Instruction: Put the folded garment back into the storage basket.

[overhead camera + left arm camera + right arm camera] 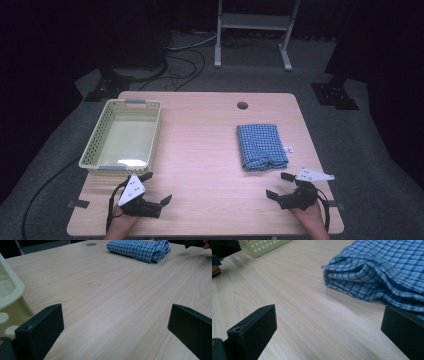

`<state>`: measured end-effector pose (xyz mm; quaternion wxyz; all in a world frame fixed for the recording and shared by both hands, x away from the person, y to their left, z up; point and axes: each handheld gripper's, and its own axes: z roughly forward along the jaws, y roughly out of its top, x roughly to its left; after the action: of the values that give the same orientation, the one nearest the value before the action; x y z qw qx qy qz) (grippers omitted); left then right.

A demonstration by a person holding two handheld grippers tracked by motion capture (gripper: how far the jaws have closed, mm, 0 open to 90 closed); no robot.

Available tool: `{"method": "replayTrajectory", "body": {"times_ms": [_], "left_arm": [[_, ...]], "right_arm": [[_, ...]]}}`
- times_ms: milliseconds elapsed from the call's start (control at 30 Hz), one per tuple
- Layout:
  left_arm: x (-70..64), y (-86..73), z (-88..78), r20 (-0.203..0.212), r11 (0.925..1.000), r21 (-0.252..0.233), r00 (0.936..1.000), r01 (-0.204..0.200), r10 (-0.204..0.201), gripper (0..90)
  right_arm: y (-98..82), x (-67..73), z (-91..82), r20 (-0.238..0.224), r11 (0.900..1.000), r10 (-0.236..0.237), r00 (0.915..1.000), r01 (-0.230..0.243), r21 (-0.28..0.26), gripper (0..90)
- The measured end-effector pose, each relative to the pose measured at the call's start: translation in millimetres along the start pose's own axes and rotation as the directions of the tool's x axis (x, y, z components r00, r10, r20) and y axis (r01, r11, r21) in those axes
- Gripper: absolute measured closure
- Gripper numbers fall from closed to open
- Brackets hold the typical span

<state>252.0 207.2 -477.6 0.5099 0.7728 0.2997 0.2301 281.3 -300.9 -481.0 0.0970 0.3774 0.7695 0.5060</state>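
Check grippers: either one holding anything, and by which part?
Nothing held. Left gripper and right gripper both stand open over bare table; the folded checked cloth lies untouched just ahead of the right one.

Basket (123,137) lies left on the table (200,150), folded cloth (261,146) right.

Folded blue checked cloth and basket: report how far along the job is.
Done: nothing moved yet; the folded blue checked cloth lies on the table, and the pale yellow basket holds nothing. In hand: nothing; the right gripper sits open just short of the cloth, the left gripper open beside the basket. Left: probably gripping the cloth and carrying it to the basket.
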Motion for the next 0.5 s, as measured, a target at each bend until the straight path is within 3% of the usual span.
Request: {"method": "replayTrajectory", "body": {"times_ms": [500], "left_arm": [[-0.9,-0.2,-0.5,-0.016,1.0,-0.005,0.9998,-0.008,0.008,0.0]], "right_arm": [[-0.1,1.7,2.6,-0.03,0.998,-0.02,0.9994,0.021,0.061,0.0]]}}
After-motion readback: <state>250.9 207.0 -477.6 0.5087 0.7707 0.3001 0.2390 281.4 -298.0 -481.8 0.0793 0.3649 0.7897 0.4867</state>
